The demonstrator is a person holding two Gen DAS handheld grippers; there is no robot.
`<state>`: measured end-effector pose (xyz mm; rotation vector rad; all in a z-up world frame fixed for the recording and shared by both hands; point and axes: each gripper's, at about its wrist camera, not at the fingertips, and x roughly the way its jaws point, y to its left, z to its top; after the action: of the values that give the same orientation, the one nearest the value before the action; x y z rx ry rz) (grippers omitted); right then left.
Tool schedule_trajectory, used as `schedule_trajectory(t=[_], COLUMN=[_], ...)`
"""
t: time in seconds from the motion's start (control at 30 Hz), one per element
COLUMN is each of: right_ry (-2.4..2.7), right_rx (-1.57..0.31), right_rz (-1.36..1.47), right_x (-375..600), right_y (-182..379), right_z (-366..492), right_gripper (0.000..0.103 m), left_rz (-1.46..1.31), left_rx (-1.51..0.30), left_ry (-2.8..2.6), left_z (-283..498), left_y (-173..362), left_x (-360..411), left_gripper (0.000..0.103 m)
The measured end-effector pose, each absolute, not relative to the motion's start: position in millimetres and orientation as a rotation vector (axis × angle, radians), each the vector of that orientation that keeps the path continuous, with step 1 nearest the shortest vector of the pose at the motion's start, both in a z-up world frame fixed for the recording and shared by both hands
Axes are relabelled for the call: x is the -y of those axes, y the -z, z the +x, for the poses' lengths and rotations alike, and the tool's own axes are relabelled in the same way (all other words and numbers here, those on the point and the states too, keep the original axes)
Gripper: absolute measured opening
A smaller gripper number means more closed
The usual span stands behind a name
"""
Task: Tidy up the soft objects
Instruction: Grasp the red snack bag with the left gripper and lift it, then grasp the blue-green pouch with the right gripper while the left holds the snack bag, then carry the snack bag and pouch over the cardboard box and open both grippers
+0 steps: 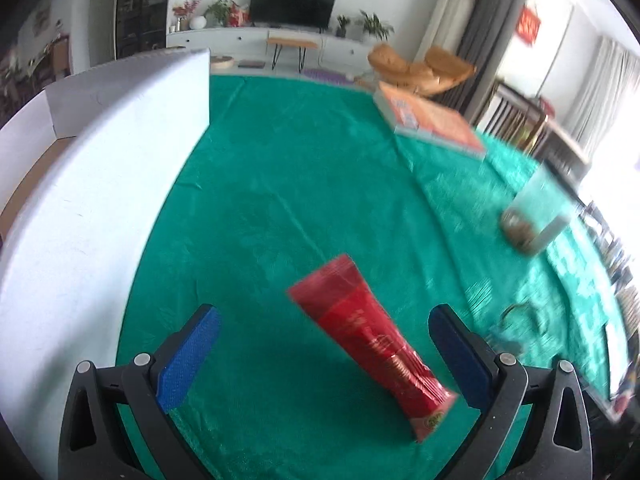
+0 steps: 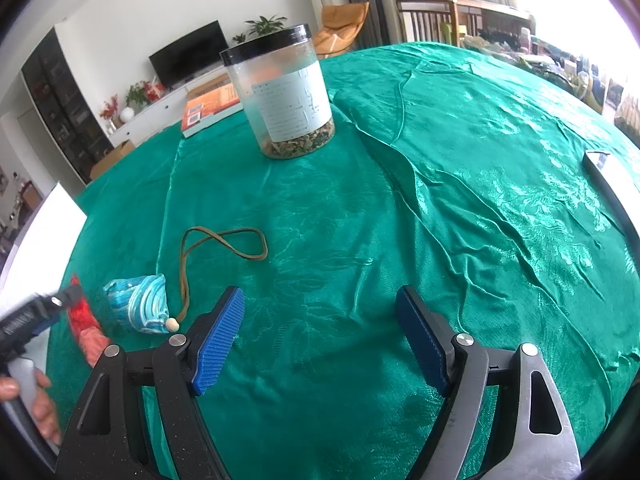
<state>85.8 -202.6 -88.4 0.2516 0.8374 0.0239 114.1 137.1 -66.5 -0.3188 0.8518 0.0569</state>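
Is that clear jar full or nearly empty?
Nearly empty: the jar, upright with its black lid on, holds only a shallow layer of dried bits at the bottom.

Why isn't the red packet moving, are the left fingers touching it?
Apart. The left wrist view shows green cloth between each blue finger and the red packet.

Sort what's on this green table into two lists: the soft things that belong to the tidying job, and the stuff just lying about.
Belongs to the job:
- red packet, lying between the left gripper's open jaws
- blue patterned pouch with its brown cord
- white box, probably where they go

Just lying about:
- jar with black lid
- orange book
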Motion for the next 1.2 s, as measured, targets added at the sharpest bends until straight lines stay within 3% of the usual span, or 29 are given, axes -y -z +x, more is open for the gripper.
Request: schedule_trajectory(t=[0.13,0.2,0.33,0.37,0.4,0.43,0.57,0.6,0.63,0.7,0.93,1.2], right_ry=[-0.031,-0.057,-0.215,-0.292,-0.373,-0.423,-0.560,-0.573,-0.573,-0.558,-0.501,-0.619], right_rx=[-0.835,-0.834,-0.770,-0.755,-0.742,-0.736,-0.792,-0.830,-0.876,-0.903,-0.722,-0.599], right_rz=[0.267,0.329,0.470,0.470,0.457,0.434,0.235,0.196,0.154,0.156,0.230,0.175], right_x=[205.0,211.9,218.2,210.6,199.4,189.4,130.1,119.4,111.2,112.6,165.2,145.5], right_y=[88.1,86.9,74.7,70.2,66.1,63.5,65.0,70.7,77.6,81.6,4.2,-96.5], right_z=[85.7,85.6,80.0,79.4,79.2,79.6,97.0,104.1,110.8,117.3,95.2,75.8], right_gripper=[0.081,0.081,0.081,0.081,0.081,0.081,0.079,0.072,0.037,0.037,0.037,0.037], left_rz=[-0.283,-0.250,-0.236,-0.224,-0.213,-0.193,-0.199,-0.212,-0.229,-0.262,-0.325,-0.390], left_rx=[-0.926,-0.973,-0.965,-0.954,-0.945,-0.938,-0.930,-0.928,-0.924,-0.901,-0.789,-0.618], left_ry=[0.006,-0.002,-0.024,-0.021,0.007,0.023,0.054,0.060,0.067,0.089,0.177,0.170], left_z=[118.6,119.4,114.2,114.1,114.7,115.9,108.4,104.1,98.6,89.1,55.0,8.2], left_y=[73.5,84.4,94.7,93.7,92.9,91.9,84.6,81.9,78.2,64.3,14.1,-60.5], left_x=[-123.4,-114.1,-106.4,-104.0,-101.8,-99.5,-103.9,-108.3,-115.1,-120.3,-135.4,-184.0], left_gripper=[0.101,0.089,0.082,0.075,0.055,0.048,0.034,0.031,0.030,0.022,0.021,0.021])
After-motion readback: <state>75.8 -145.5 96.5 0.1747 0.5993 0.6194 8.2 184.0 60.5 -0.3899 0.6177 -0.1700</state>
